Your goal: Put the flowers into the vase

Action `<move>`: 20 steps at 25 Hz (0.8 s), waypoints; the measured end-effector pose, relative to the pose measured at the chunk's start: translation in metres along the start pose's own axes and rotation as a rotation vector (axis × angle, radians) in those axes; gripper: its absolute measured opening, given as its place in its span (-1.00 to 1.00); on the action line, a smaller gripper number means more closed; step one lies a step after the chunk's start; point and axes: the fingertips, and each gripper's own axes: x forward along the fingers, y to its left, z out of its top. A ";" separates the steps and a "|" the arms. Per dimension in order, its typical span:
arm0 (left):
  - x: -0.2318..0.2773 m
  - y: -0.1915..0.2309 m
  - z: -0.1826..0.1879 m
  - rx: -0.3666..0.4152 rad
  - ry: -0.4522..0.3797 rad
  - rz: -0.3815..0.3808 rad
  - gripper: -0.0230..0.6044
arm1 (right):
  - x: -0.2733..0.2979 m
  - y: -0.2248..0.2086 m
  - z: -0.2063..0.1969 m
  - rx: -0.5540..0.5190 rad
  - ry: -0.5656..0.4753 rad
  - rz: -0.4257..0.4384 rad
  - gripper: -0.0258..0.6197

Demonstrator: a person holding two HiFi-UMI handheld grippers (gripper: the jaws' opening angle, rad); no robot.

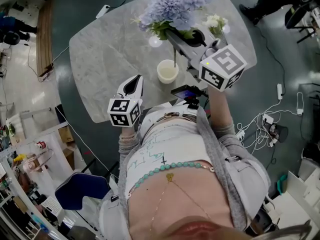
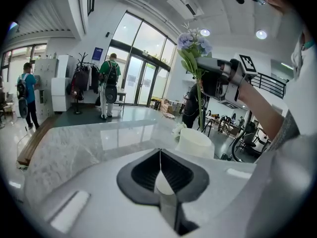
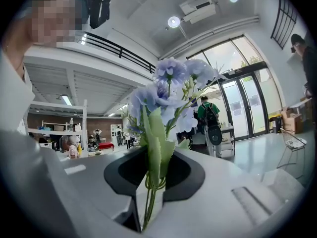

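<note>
A white cup-shaped vase (image 1: 167,70) stands on the marble table (image 1: 105,59). My right gripper (image 1: 173,36) is shut on the green stems of a blue hydrangea bunch (image 1: 172,9), held above and just behind the vase, with a stem end hanging toward its rim. In the right gripper view the stems (image 3: 148,202) run between the jaws and the blooms (image 3: 168,95) fill the middle. My left gripper (image 1: 134,82) is shut and empty near the table's front edge. In its view the vase (image 2: 195,142) lies ahead, right of its shut jaws (image 2: 159,155), beneath the held flowers (image 2: 193,43).
A small sprig of white flowers (image 1: 215,22) lies on the table behind the vase, seen also as white flowers (image 2: 178,129) beside the vase. People (image 2: 109,83) stand in the hall beyond the table. Cables and a power strip (image 1: 267,124) lie on the floor at right.
</note>
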 end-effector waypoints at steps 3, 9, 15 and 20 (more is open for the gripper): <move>-0.001 -0.001 -0.002 -0.005 0.002 -0.005 -0.92 | 0.002 0.001 -0.005 0.005 0.006 0.001 -0.63; -0.015 0.007 -0.009 -0.004 0.003 0.001 -0.92 | 0.009 0.017 -0.013 -0.002 0.012 0.000 -0.63; -0.025 0.017 -0.020 -0.006 0.003 0.000 -0.92 | 0.016 0.030 -0.028 -0.007 0.015 0.000 -0.63; -0.025 0.015 -0.021 -0.002 0.006 -0.006 -0.92 | 0.016 0.031 -0.037 -0.009 0.028 0.002 -0.63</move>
